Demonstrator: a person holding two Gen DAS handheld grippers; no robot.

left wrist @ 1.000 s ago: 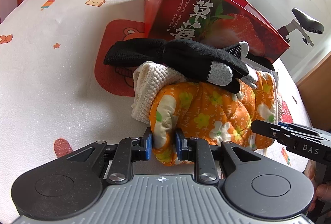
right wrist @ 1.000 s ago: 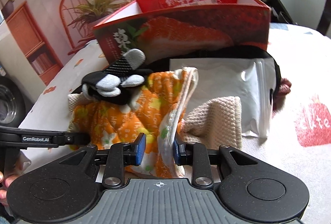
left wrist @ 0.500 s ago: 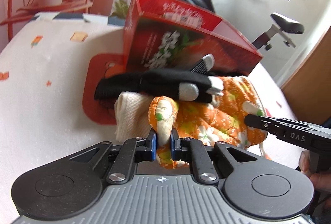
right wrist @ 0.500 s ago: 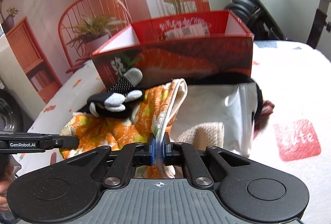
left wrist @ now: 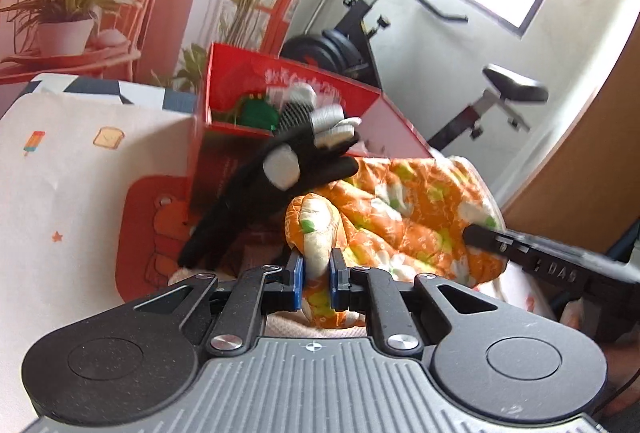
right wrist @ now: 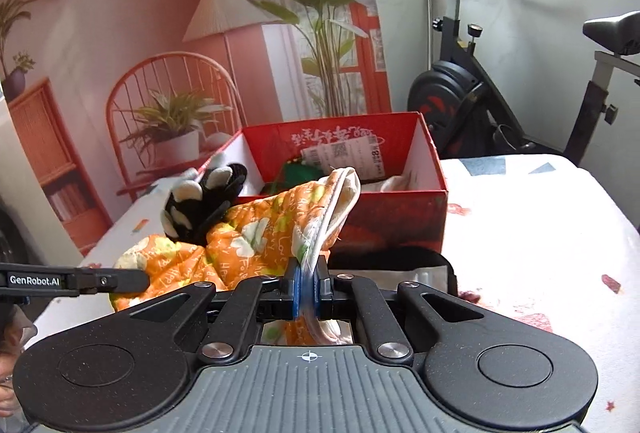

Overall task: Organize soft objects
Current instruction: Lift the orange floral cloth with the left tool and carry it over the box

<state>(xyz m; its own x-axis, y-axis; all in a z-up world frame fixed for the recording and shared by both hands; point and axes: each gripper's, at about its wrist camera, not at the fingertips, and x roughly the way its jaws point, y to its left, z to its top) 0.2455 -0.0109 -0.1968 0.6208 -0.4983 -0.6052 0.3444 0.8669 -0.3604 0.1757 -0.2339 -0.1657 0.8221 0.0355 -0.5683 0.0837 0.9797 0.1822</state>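
An orange floral oven mitt (left wrist: 400, 209) is held up off the bed by both grippers. My left gripper (left wrist: 318, 283) is shut on its thumb end. My right gripper (right wrist: 307, 289) is shut on its white-trimmed cuff edge (right wrist: 320, 233). A black glove with grey fingertips (left wrist: 280, 169) lies draped over the mitt and also shows in the right wrist view (right wrist: 200, 205). Behind stands an open red strawberry box (right wrist: 424, 161) with a green item (right wrist: 300, 173) and white cloth inside.
The white patterned bed cover (left wrist: 80, 161) spreads to the left and right (right wrist: 540, 225). A white plastic bag on a black item (right wrist: 432, 273) lies below the box front. An exercise bike (right wrist: 480, 81) stands behind the bed.
Both grippers closed on the mitt and lifted it with the black glove on top, up to the level of the box opening. The beige towel stayed below.
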